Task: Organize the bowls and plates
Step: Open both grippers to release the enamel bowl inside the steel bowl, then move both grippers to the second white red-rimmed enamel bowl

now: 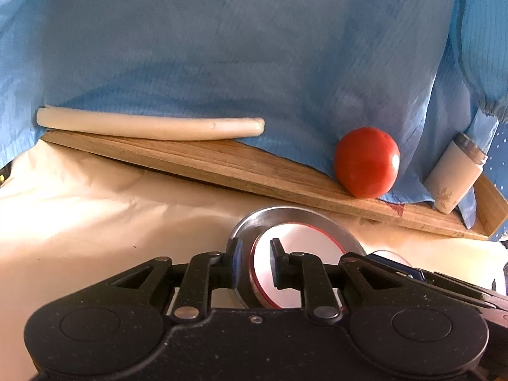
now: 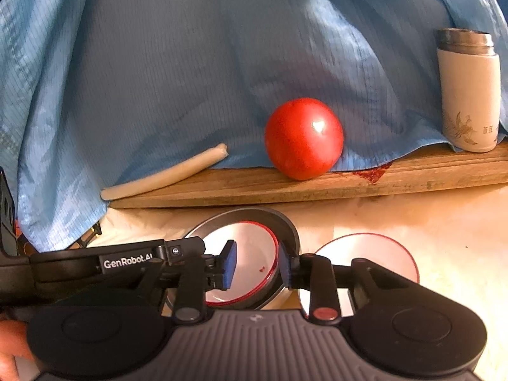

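Note:
A steel bowl (image 1: 273, 217) sits on the cream cloth with a red-rimmed white plate (image 1: 304, 238) inside it. My left gripper (image 1: 256, 262) straddles the near-left rims of bowl and plate, with a gap between its fingers. In the right wrist view the same bowl (image 2: 287, 225) holds the plate (image 2: 250, 254). My right gripper (image 2: 258, 265) is open over them, one finger inside the plate, the other at the bowl's right rim. A second red-rimmed plate (image 2: 377, 250) lies to the right on the cloth; the left gripper's body (image 2: 127, 262) enters from the left.
A wooden board (image 2: 285, 187) runs behind the dishes. On it lie a red tomato (image 2: 304, 138), a pale long stick-like vegetable (image 2: 165, 173) and a white flask (image 2: 468, 95). A person in a blue coat (image 2: 222, 63) stands close behind.

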Motion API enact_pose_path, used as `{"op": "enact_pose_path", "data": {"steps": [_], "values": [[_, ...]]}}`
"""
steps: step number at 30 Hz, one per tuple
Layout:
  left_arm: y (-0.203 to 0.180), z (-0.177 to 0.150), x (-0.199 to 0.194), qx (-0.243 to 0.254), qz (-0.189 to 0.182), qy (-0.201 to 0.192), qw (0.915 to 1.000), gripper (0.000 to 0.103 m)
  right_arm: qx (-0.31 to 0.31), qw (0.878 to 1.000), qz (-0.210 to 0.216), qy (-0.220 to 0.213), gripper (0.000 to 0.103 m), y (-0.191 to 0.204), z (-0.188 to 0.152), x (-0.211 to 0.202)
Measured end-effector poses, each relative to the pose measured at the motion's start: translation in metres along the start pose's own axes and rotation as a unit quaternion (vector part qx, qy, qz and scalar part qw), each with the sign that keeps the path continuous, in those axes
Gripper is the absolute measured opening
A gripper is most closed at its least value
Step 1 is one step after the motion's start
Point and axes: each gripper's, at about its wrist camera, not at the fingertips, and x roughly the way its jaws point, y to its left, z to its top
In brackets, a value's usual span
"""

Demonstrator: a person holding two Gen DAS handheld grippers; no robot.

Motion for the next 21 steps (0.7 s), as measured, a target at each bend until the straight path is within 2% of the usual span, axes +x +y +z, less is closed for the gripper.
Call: {"op": "enact_pose_path", "data": {"steps": [3,5,8,10,12,15,17,18,21], "values": [[-0.001,0.002,-0.006,-0.01,-0.002,-0.006,0.9999,0.028,0.007,1.0,0.003,-0.01,0.04,-0.004,0.002,-0.008],[-0.003,0.002,-0.01,-0.014,-0.003,-0.01,0.9999,0.034,0.011,1.0,0.002,-0.025,0.05,-0.007,0.004,-0.017],[-0.008,0.002,-0.019,-0.017,-0.001,-0.022,0.9996,0.054,0.02,0.999,0.002,-0.042,0.059,-0.016,0.005,-0.028],[-0.009,0.003,-0.023,-0.023,-0.004,-0.027,0.9993,0.06,0.026,0.998,-0.001,-0.05,0.064,-0.021,0.005,-0.034],[-0.012,0.003,-0.027,-0.029,-0.006,-0.032,0.9991,0.07,0.031,0.998,-0.003,-0.056,0.068,-0.028,0.004,-0.039],[-0.016,0.002,-0.032,-0.036,-0.009,-0.039,0.9986,0.084,0.035,0.997,-0.007,-0.067,0.078,-0.035,0.001,-0.046],[-0.02,0.0,-0.036,-0.04,-0.011,-0.042,0.9982,0.093,0.032,0.996,-0.012,-0.079,0.092,-0.039,-0.003,-0.052],[-0.022,-0.002,-0.038,-0.043,-0.014,-0.044,0.998,0.098,0.03,0.996,-0.017,-0.085,0.094,-0.039,-0.005,-0.054],[-0.028,-0.007,-0.044,-0.053,-0.029,-0.048,0.997,0.102,0.02,0.994,-0.037,-0.104,0.1,-0.047,-0.01,-0.065]]}}
